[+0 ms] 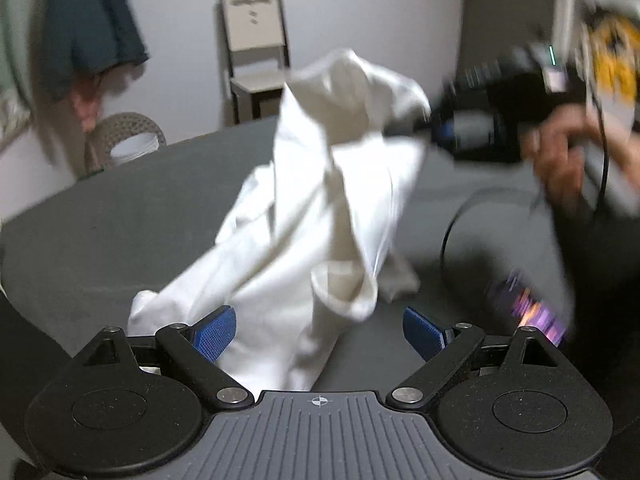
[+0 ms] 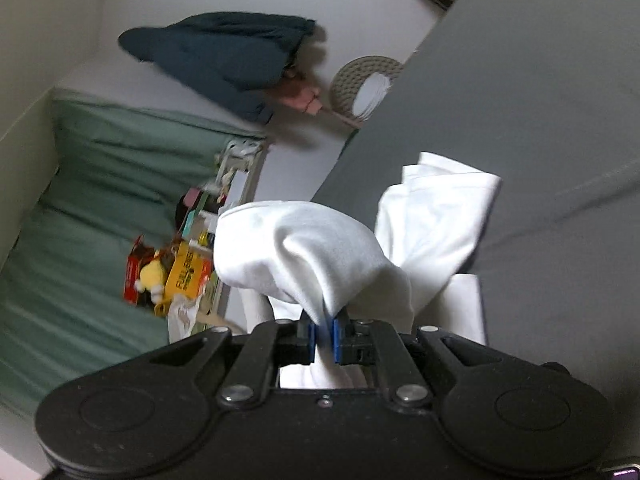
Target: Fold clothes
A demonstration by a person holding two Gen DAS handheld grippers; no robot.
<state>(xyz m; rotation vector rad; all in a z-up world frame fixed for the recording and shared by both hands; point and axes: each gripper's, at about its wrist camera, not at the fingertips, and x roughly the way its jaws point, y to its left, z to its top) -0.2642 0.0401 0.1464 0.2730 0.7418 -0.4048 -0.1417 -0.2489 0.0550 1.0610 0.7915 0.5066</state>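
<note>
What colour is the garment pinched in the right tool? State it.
White, plain, with no visible pattern: the crumpled cloth garment, clearest in the right wrist view.

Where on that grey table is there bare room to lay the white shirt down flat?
The grey table is bare to the left of the white shirt, out to its far edge by the wicker basket. A smaller bare strip lies between the shirt and the black cable. The right side is crowded: right gripper clamping the shirt, the hand, the cable. The left gripper is open.
</note>
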